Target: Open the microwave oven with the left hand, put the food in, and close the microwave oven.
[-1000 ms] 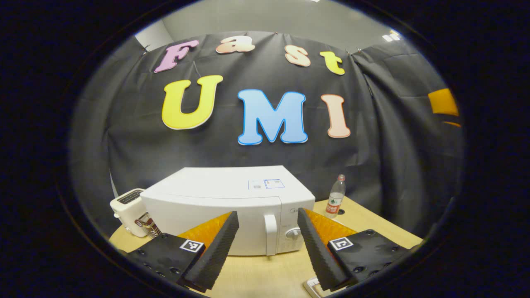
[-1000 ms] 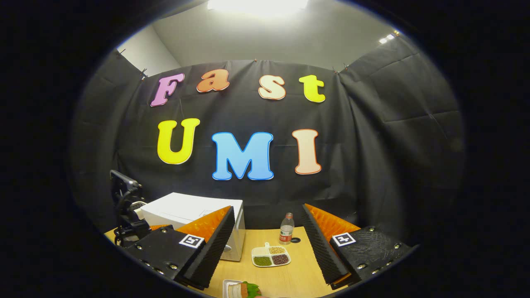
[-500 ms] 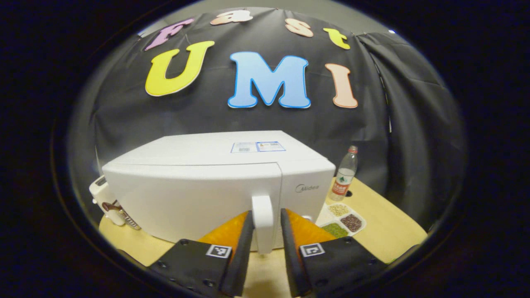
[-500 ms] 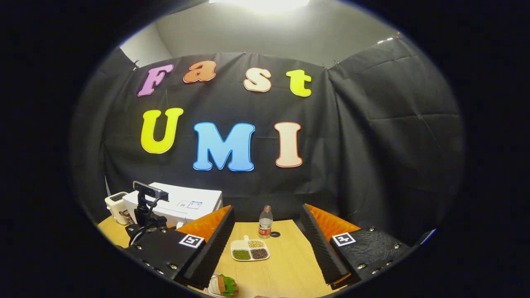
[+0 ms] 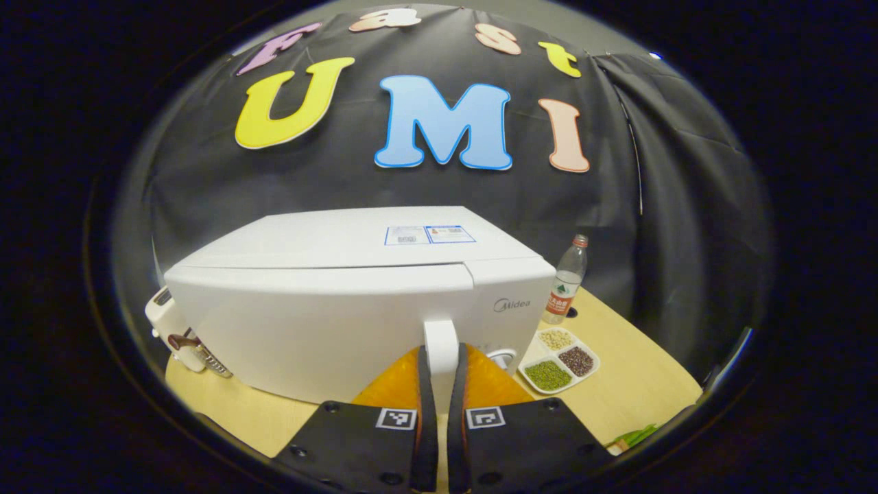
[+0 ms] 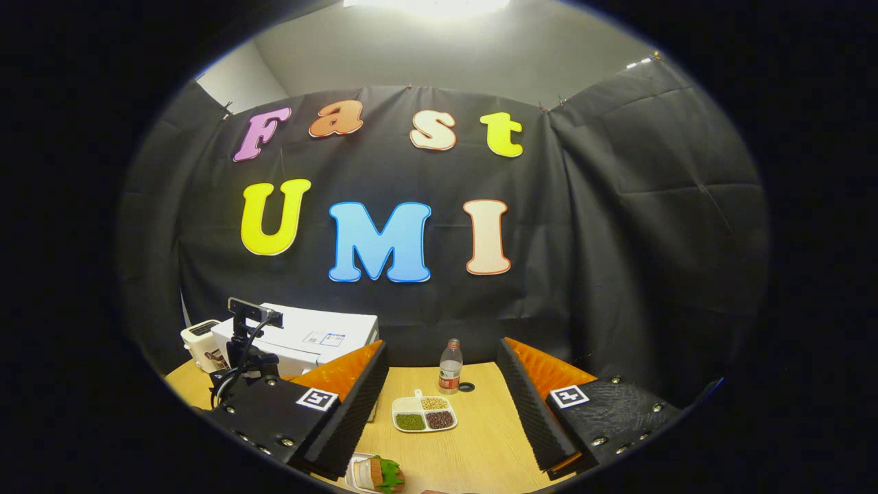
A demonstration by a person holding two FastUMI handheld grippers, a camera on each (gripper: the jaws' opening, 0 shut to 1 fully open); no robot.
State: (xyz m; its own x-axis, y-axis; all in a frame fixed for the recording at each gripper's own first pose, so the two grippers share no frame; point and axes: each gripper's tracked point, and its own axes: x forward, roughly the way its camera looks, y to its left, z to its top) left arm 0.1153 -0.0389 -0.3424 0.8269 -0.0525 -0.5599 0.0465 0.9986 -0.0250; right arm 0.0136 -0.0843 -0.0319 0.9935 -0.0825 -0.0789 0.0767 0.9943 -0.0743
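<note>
Clamping down: the left gripper (image 5: 440, 384) has now been closed onto the microwave's (image 5: 329, 302) door handle (image 5: 440, 343), so pulling can begin. The right gripper (image 6: 439, 405) is held spread; food (image 6: 376, 473) waits nearby.

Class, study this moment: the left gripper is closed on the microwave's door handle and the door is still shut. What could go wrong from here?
1. The left gripper pinches only the lower end of the handle; it may slip off during the pull.
2. The compartment dish of beans sits close beside the microwave; if the oven slides, it could get nudged.
3. The right gripper is open, the food not yet grasped.
</note>
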